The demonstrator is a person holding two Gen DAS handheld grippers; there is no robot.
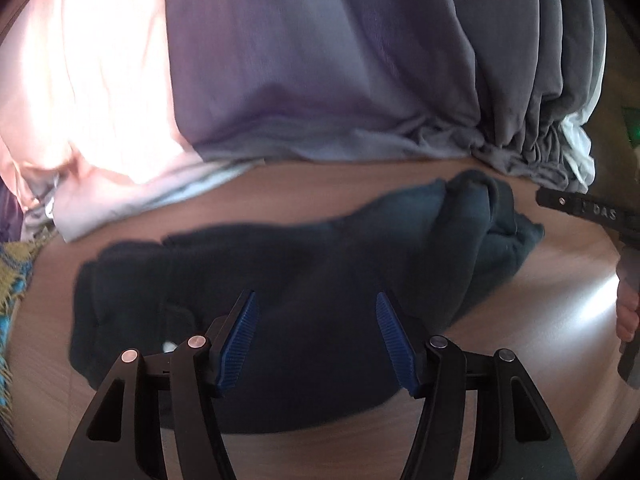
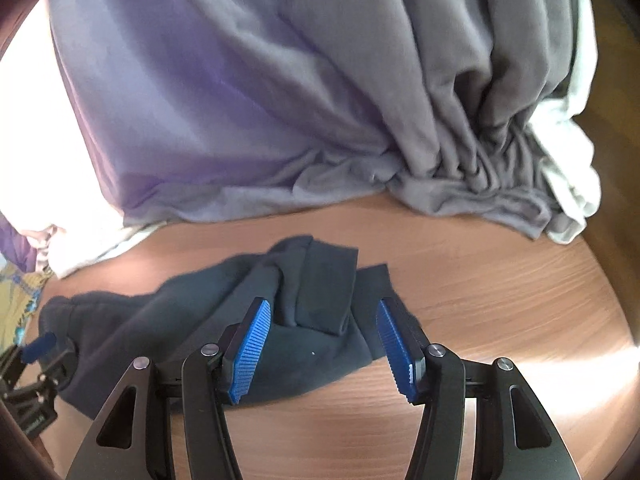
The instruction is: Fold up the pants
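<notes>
1. The pants, dark navy and soft like fleece or knit, are lying on a wood-grain surface. It could be a floor or a worktop; the views do not settle which.
2. In the left wrist view the pants are stretching in a long crumpled band from lower left to upper right, with a thick rolled bunch of folds at the right end.
3. In the right wrist view the same pants are showing overlapping flat layers and a ribbed cuff or waistband at the far left.
4. The left gripper is hanging over the middle of the pants, its jaws spread wide and gripping nothing. Ridged blue pads are lining the black fingers.
5. The right gripper is also hovering with jaws spread wide and empty, framing the folded end of the pants.
6. Behind the pants, a grey-lilac draped cloth is falling in smooth sheets on the left and gathering into tight pleats on the right, touching the wood.
7. A pale white fabric is bunching at its right edge.
8. A yellow and blue patterned textile is showing at the far left.
</notes>
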